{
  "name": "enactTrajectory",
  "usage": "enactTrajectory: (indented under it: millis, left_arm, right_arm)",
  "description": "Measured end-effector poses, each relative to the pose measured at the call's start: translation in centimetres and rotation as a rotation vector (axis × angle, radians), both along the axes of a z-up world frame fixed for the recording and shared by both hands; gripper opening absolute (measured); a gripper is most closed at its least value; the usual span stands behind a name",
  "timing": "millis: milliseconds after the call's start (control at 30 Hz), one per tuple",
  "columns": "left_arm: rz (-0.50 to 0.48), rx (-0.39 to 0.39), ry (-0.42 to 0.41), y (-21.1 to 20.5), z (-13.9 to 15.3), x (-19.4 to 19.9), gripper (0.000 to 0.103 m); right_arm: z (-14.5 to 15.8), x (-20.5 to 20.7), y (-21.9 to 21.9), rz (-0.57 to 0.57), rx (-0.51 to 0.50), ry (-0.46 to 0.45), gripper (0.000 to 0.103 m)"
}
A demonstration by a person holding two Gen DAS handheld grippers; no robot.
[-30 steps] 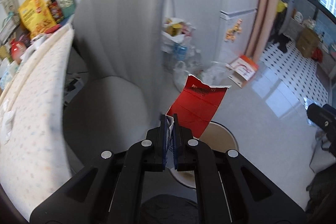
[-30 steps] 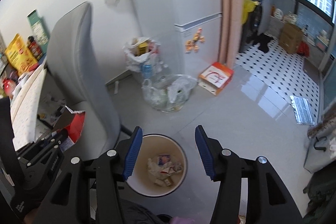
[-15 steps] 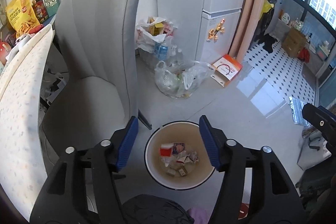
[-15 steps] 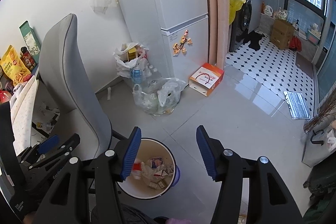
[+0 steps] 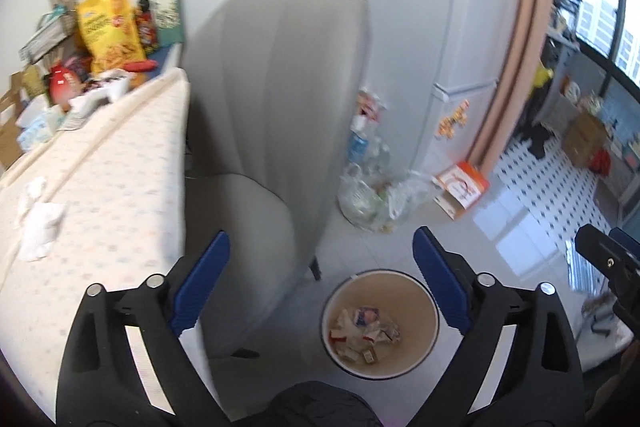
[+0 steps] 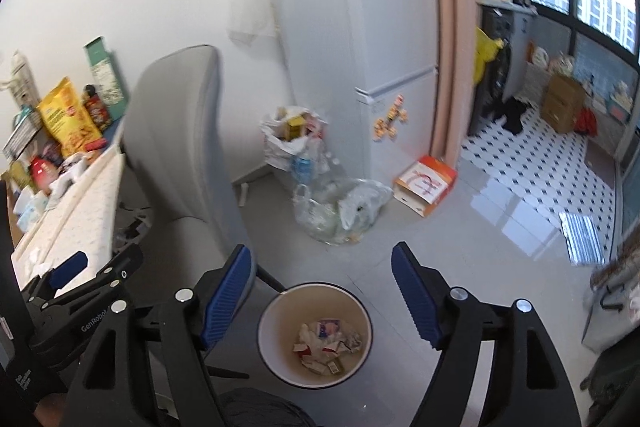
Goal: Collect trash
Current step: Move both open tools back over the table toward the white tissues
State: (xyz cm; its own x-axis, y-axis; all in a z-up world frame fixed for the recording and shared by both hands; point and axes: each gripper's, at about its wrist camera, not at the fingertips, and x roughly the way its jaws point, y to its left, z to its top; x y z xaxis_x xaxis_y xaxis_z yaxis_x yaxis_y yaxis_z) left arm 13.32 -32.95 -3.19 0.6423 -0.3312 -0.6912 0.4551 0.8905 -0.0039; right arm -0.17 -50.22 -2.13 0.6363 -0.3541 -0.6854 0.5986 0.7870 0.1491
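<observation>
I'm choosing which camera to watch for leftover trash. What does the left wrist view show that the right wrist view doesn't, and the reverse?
Only the left wrist view shows the crumpled tissues lying on the table. Only the right wrist view shows the whole open white bag by the fridge, with a yellow box inside. Both show the open left gripper, the open right gripper, the bin holding scraps, the grey chair and the clear bag.

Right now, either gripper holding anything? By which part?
Nothing is held. The left gripper and the right gripper are both open and empty above the bin, which has trash in it.
</observation>
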Motion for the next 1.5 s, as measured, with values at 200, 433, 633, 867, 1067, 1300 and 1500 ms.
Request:
enactTrajectory:
  millis: [200, 433, 633, 867, 1067, 1300, 1500]
  left_arm:
    - [0.078, -0.043, -0.042, 5.6, 3.0, -0.1, 0.094]
    - [0.17, -0.098, -0.097, 13.0, 6.5, -0.8, 0.097]
    - [0.255, -0.135, -0.128, 19.4, 8.6, -1.4, 0.097]
    - [0.356, -0.18, -0.169, 26.7, 11.1, -1.7, 0.097]
    - [0.416, -0.195, -0.211, 31.7, 13.4, -1.9, 0.097]
    - [0.451, -0.205, -0.217, 35.3, 14.1, -1.5, 0.097]
    - [0.462, -0.211, -0.194, 37.2, 13.7, -0.3, 0.097]
  right_arm:
    - [3.2, 1.1, 5.1, 0.076, -0.045, -0.03, 0.077]
    - [6.7, 1.7, 11.8, 0.163, -0.096, -0.072, 0.086]
    - [9.3, 2.7, 17.6, 0.24, -0.128, -0.098, 0.088]
    - [12.4, 4.0, 24.0, 0.337, -0.169, -0.138, 0.089]
    - [15.3, 5.0, 29.2, 0.407, -0.205, -0.174, 0.089]
    - [16.5, 6.5, 33.2, 0.454, -0.227, -0.175, 0.088]
    - [16.3, 8.2, 35.3, 0.481, -0.237, -0.147, 0.088]
